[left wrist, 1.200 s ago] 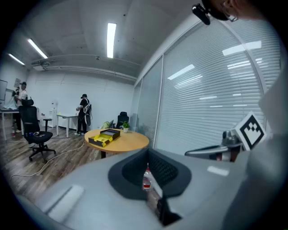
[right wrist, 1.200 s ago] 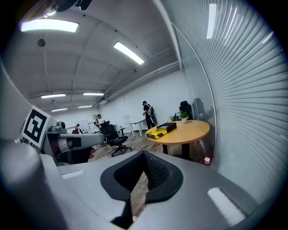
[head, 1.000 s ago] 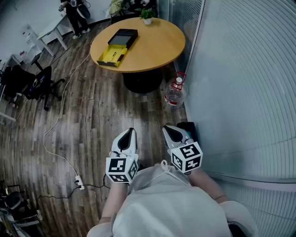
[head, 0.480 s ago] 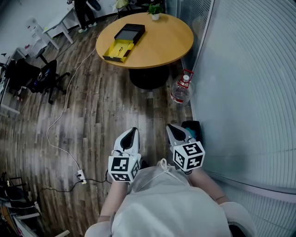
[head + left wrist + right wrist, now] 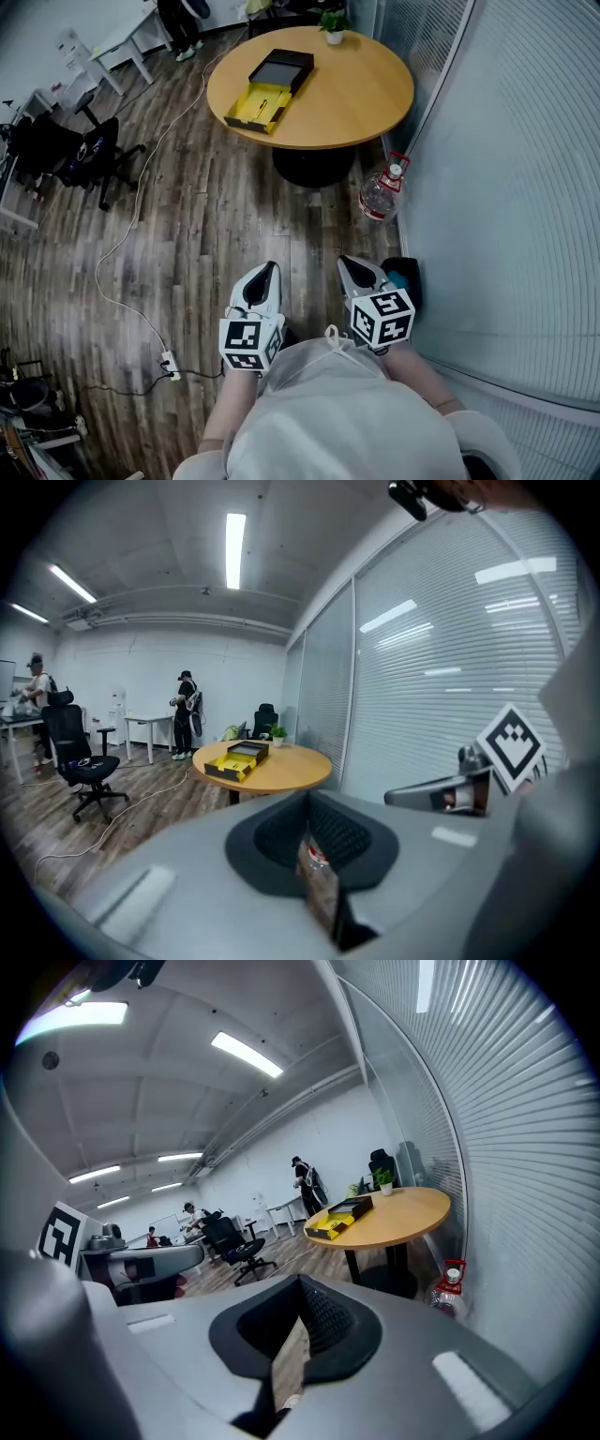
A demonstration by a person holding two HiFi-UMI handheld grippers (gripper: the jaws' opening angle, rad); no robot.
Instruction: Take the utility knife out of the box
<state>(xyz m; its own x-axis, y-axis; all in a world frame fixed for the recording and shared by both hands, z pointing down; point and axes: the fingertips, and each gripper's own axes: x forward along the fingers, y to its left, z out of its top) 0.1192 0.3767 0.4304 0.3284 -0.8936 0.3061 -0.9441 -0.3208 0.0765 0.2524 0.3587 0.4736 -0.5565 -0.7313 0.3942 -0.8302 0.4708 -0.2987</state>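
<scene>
An open box lies on the round wooden table [image 5: 356, 94] far ahead: a yellow tray [image 5: 260, 106] with a black lid [image 5: 282, 70] beside it. A small dark item lies in the tray, too small to tell as the knife. The box also shows in the left gripper view [image 5: 234, 758] and the right gripper view [image 5: 342, 1216]. My left gripper [image 5: 263, 275] and right gripper [image 5: 354, 270] are held side by side close to my body, over the floor, well short of the table. Both are shut with nothing between the jaws [image 5: 314, 855] [image 5: 298, 1340].
A water bottle [image 5: 381, 194] stands on the floor by the table's foot, and a dark bin [image 5: 403, 281] sits against the glass wall with blinds [image 5: 525, 187] on the right. An office chair [image 5: 80, 155], a floor cable [image 5: 131, 244] and a power strip [image 5: 169, 361] are left. A potted plant [image 5: 333, 22] stands on the table.
The table, box and water bottle have slid nearer and to the right in the head view as I walk forward. Both grippers keep their place in front of my body, still shut.
</scene>
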